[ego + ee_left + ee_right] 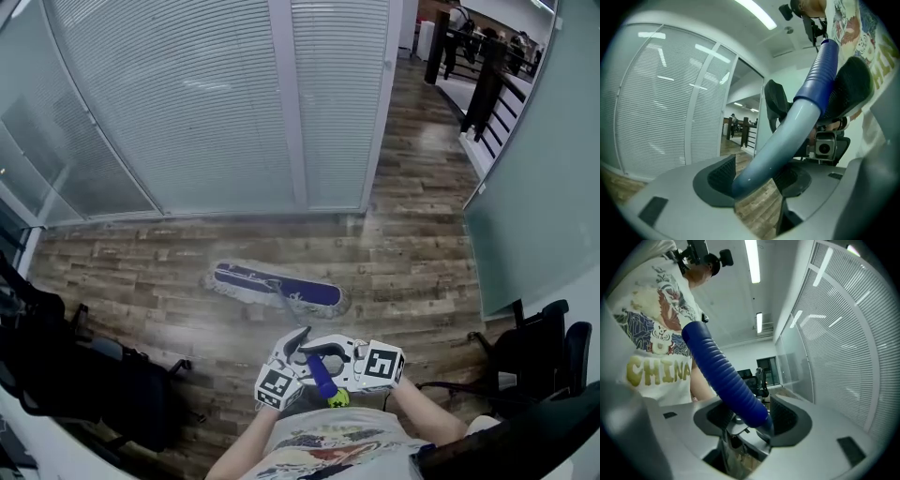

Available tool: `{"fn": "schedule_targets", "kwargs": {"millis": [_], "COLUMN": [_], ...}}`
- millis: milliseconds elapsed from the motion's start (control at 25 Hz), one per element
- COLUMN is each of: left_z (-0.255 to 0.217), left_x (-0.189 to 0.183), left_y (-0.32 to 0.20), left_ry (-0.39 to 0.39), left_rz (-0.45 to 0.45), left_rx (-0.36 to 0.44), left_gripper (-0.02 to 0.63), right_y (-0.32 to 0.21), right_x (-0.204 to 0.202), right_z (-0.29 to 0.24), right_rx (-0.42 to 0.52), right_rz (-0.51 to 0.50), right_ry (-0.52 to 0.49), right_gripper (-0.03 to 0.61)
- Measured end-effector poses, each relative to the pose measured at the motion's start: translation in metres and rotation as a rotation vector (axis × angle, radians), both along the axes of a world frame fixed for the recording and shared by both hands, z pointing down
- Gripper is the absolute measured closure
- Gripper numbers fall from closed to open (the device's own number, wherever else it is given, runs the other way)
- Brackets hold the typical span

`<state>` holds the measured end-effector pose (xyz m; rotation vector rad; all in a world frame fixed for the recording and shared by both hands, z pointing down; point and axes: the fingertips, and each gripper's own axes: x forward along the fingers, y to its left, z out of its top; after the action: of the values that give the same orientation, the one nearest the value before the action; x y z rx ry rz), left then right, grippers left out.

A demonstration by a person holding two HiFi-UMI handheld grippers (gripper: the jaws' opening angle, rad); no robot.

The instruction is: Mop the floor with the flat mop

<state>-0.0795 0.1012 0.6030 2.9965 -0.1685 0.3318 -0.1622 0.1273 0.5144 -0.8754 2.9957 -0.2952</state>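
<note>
Your left gripper (pixel 757 177) is clamped on the pale shaft of the flat mop's handle (pixel 787 136), and your right gripper (pixel 749 416) on its ribbed blue grip (pixel 723 373). The mop head (pixel 277 286) lies flat on the wood-plank floor (pixel 422 262), near the blind-covered glass wall (pixel 206 94).

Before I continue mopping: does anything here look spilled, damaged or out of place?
Nothing stands out. The mop head lies flat on the wood floor, with no spill visible; the left gripper and right gripper both clamp the mop handle.
</note>
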Motion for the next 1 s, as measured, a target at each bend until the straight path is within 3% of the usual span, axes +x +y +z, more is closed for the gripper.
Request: {"fn": "schedule_targets", "kwargs": {"millis": [200, 440, 640, 1000], "left_z": [0.013, 0.021, 0.018, 0.014], "left_x": [-0.025, -0.052, -0.063, -0.064], "left_y": [0.02, 0.003, -0.062, -0.206], "left_ry": [-0.039, -0.076, -0.071, -0.068], "left_rz": [0.025, 0.07, 0.06, 0.084], "left_rx": [0.033, 0.089, 0.094, 0.1], "left_gripper": [0.409, 0.41, 0.412, 0.422], "right_y": [0.02, 0.004, -0.06, -0.209], "right_x": [-0.029, -0.06, -0.075, -0.077], "right_z": [0.014, 0.021, 0.016, 0.012], "right_rx": [0.021, 0.031, 0.049, 0.045], "right_rz": [-0.038, -0.107, -0.126, -0.052], "right_ry": [0.002, 0.024, 0.032, 0.016], "right_gripper": [0.336, 0.334, 0.335, 0.336]}}
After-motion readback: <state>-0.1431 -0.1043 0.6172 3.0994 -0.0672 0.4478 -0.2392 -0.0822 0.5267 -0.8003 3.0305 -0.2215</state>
